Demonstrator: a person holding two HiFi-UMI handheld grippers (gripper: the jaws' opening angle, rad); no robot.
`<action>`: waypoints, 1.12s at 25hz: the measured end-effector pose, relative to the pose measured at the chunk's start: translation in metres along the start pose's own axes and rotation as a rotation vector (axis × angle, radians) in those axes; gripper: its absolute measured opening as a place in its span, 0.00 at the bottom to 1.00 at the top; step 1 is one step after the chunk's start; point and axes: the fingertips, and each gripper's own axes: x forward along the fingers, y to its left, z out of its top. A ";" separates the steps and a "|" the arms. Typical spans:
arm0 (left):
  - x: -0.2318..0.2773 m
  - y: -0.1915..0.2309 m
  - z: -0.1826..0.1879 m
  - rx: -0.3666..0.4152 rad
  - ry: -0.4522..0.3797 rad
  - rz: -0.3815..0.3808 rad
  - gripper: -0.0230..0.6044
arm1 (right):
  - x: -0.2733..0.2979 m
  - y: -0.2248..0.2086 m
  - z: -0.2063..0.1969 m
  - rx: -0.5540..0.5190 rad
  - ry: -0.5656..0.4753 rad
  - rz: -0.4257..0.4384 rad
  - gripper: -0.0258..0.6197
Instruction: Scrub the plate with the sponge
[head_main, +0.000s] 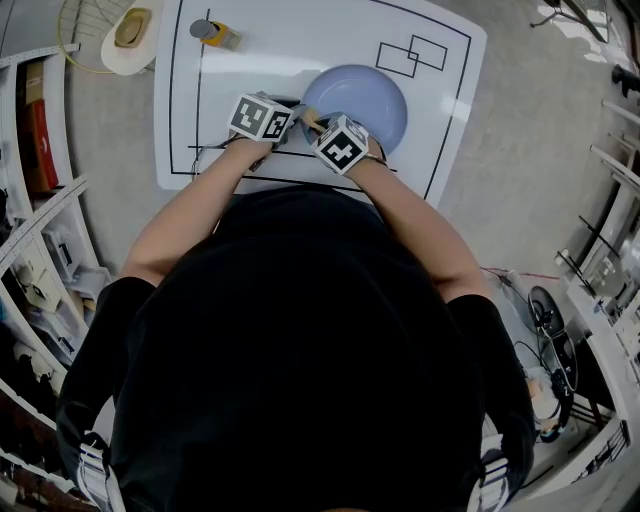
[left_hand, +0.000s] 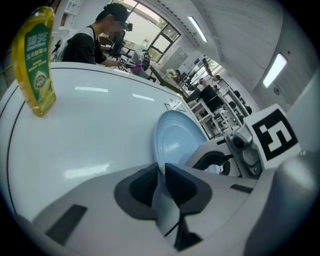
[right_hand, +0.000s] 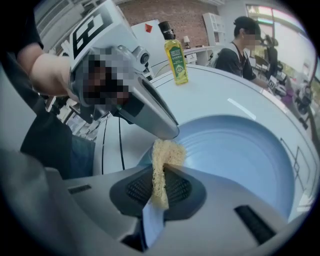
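While the left gripper (left_hand: 161, 169) pinches the plate (right_hand: 240, 155) by its rim, the right gripper (right_hand: 161, 171) jaws clamp the sponge (right_hand: 166, 151) there; scrubbing seems barely begun.

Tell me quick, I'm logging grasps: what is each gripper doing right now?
Left gripper: closed on the rim of the plate.
Right gripper: closed on the sponge.
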 end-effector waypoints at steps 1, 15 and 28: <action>0.000 0.000 0.000 0.000 -0.001 -0.001 0.12 | 0.000 -0.001 0.001 -0.023 0.002 -0.024 0.09; 0.000 0.000 0.002 -0.016 -0.012 -0.028 0.12 | -0.017 0.003 -0.010 -0.060 0.004 -0.027 0.09; 0.001 -0.001 0.003 -0.021 -0.016 -0.034 0.12 | -0.035 -0.007 -0.057 -0.084 0.061 -0.090 0.09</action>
